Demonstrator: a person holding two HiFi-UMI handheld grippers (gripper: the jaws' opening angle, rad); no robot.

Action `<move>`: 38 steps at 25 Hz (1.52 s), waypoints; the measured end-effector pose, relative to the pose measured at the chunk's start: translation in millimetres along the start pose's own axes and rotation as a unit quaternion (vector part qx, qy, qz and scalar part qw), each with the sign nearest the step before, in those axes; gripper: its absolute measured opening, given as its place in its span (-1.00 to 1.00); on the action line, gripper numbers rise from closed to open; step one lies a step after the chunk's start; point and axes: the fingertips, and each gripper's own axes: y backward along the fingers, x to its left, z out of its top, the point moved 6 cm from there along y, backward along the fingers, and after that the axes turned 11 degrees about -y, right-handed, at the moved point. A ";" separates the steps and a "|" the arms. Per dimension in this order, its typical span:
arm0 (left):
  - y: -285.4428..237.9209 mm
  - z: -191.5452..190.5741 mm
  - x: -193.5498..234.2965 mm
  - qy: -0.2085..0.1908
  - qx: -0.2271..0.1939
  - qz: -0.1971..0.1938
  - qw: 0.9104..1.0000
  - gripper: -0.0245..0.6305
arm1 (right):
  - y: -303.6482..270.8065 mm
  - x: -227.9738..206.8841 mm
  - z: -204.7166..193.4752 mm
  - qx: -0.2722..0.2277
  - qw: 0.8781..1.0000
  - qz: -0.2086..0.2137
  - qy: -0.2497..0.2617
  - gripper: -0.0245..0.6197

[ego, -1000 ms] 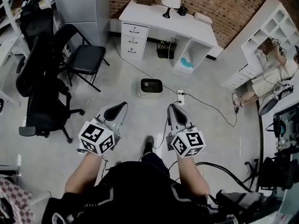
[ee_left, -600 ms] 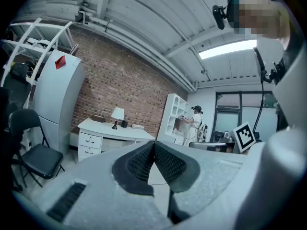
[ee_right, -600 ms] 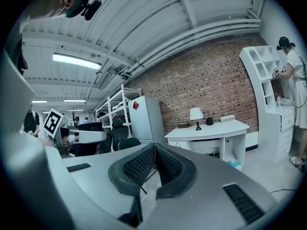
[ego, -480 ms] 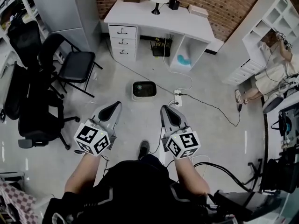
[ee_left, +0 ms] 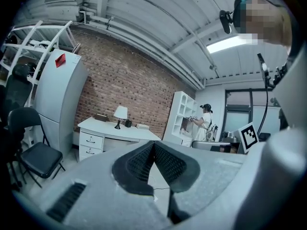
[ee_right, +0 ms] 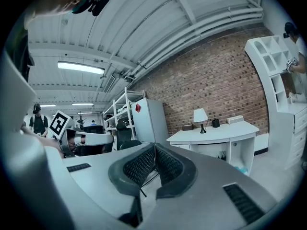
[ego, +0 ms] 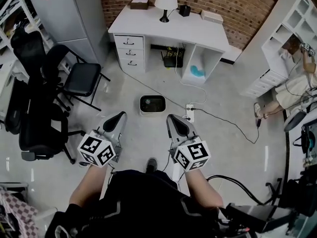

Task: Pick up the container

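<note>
Pickup not started: I'm holding my left tool (ego: 118, 118) and right tool (ego: 174, 119) side by side, both with jaws pressed together and empty, while the container (ego: 152, 104) is sitting untouched on the floor (ego: 223, 143) ahead of them, so approaching, opening and grasping are all remaining.

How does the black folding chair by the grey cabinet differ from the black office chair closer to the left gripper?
The folding chair stands on thin metal legs; the office chair sits on a spoked base. The folding chair has a flat, slim seat; the office chair is bulkier, with a tall back. Both are black.
</note>
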 end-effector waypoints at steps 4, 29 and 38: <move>-9.5 -0.2 0.7 -0.003 0.012 0.004 1.000 -0.89 | -5.2 -13.6 1.6 0.001 1.000 0.003 -0.015 -0.90; -94.1 -7.9 168.8 0.015 0.005 -0.038 0.999 -0.89 | -172.1 -21.6 6.3 0.028 0.999 -0.018 0.004 -0.90; -126.6 -17.9 235.8 0.025 0.009 -0.053 0.998 -0.89 | -244.5 -38.3 -3.1 0.052 0.998 -0.044 0.003 -0.89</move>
